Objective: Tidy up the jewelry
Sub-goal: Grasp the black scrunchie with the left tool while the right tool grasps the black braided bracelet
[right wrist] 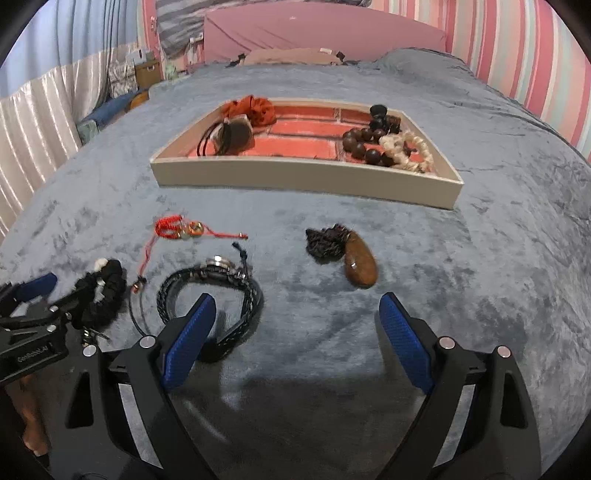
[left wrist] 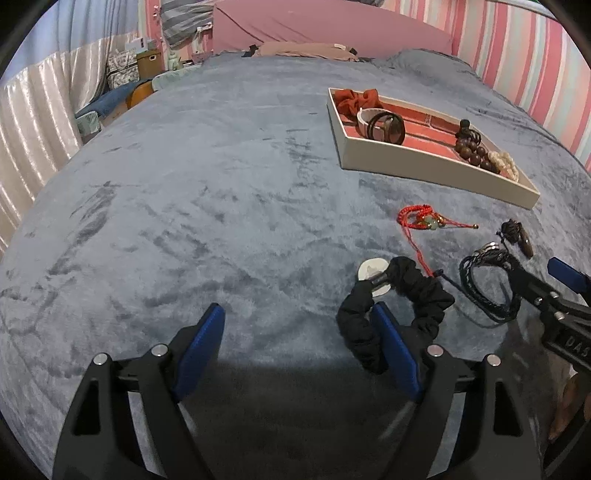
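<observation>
A cream tray (left wrist: 424, 171) (right wrist: 295, 179) with a red brick-pattern floor holds a red scrunchie (right wrist: 255, 109), bangles, dark wooden beads (right wrist: 360, 144) and a pale bracelet. On the grey blanket lie a black scrunchie (left wrist: 402, 299) (right wrist: 99, 295), a red cord bracelet (left wrist: 424, 219) (right wrist: 181, 229), a black braided cord bracelet (left wrist: 487, 280) (right wrist: 214, 291) and a brown stone pendant (right wrist: 360, 262). My left gripper (left wrist: 299, 328) is open, its right finger inside the black scrunchie's loop. My right gripper (right wrist: 297, 328) is open, its left finger inside the braided bracelet's loop.
The grey blanket (left wrist: 184, 206) covers a bed. A pink headboard (right wrist: 314, 29) and a striped wall stand behind. Boxes and a curtain (left wrist: 33, 122) are at the left.
</observation>
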Motion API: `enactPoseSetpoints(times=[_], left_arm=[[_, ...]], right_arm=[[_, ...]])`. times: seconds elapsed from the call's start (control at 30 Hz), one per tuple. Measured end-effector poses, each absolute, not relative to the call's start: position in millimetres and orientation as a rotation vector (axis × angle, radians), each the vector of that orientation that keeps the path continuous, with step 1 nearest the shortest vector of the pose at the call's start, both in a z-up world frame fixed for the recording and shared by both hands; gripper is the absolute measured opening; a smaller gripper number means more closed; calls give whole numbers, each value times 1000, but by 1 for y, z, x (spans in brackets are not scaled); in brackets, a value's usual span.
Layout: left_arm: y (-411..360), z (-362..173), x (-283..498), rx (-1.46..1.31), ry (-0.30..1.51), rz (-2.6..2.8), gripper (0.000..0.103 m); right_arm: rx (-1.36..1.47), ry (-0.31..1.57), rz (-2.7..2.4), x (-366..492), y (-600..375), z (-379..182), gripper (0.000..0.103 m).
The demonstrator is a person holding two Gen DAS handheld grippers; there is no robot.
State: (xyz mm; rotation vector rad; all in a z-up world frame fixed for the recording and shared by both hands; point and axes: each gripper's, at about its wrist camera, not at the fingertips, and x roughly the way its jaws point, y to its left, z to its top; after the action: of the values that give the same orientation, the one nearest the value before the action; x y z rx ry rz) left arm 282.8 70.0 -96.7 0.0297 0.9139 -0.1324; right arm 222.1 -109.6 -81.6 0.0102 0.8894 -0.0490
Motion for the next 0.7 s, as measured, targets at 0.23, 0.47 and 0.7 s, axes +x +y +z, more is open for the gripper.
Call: enactPoseSetpoints(times=[0.23, 0.47, 0.7], left_arm=[[73, -96, 285, 6, 902, -167, 34], [66, -95, 282, 36, 888, -179, 13], [64, -92, 281, 42, 885, -168, 12]], right_arm=[[19, 909, -31, 226, -107, -89, 48], [1, 901, -15, 227, -103, -88, 18], [35, 882, -1, 224, -109, -83, 8]])
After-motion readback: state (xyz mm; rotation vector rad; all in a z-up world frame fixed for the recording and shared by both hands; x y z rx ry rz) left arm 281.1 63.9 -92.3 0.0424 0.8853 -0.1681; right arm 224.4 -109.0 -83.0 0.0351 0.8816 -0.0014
